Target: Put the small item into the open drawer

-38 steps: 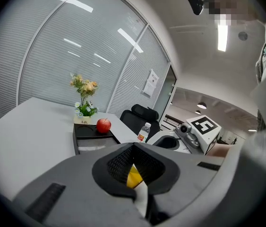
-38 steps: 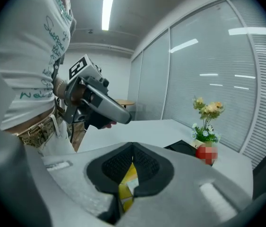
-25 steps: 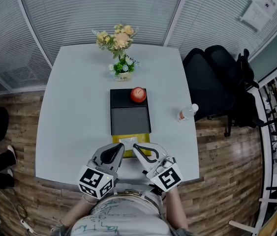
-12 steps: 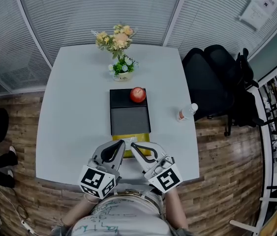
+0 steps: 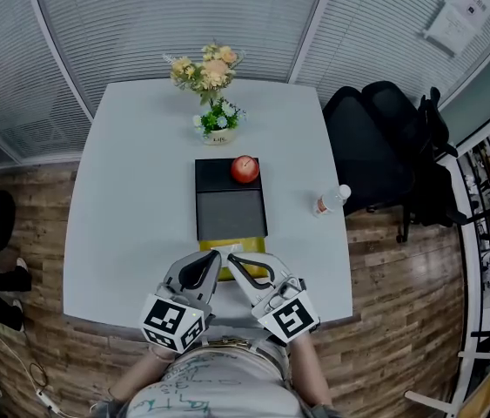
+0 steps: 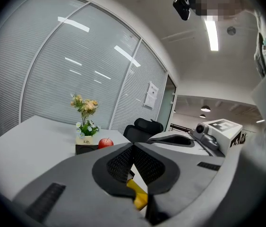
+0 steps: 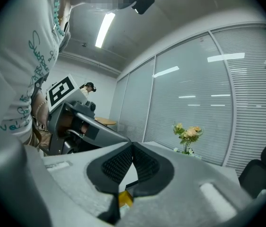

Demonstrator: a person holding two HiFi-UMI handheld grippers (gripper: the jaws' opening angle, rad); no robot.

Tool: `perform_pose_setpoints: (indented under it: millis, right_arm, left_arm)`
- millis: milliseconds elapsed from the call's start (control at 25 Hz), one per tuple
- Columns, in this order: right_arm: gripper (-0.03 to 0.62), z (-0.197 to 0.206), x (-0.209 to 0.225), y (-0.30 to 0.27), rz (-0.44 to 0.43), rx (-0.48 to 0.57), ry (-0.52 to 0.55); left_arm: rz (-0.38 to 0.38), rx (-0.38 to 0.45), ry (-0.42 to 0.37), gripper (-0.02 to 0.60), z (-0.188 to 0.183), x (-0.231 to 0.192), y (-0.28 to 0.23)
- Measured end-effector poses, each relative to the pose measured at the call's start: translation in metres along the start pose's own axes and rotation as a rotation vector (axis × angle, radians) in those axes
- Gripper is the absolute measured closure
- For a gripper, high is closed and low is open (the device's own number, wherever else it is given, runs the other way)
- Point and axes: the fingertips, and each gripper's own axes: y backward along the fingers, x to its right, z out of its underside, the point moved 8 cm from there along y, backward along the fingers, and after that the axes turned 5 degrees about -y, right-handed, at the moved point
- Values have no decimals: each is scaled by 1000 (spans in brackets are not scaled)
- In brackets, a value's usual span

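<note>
Left gripper (image 6: 133,146): fingers closed together, holding nothing.
Right gripper (image 7: 133,144): fingers closed together, holding nothing.
Small item (image 5: 226,249): pale piece just ahead of both fingertips, apparently lying inside the open yellow drawer (image 5: 258,246).
Progress: placement looks done; only withdrawal seems left.

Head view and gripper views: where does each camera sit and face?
Head view: above the person, steeply down at the table; left gripper, right gripper, shirt show.
Left gripper view: on the left gripper, along its fingers toward the apple; right gripper shows.
Right gripper view: on the right gripper, toward the flowers; left gripper, shirt show.
All share flowers.
</note>
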Motion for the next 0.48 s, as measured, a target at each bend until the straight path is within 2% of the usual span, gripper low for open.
perform_pose_setpoints:
  millis: [480]
  right_arm:
    - [591, 7, 0, -4, -27, -44, 6]
  left_arm:
    - [8, -26, 9, 584, 7, -2, -2]
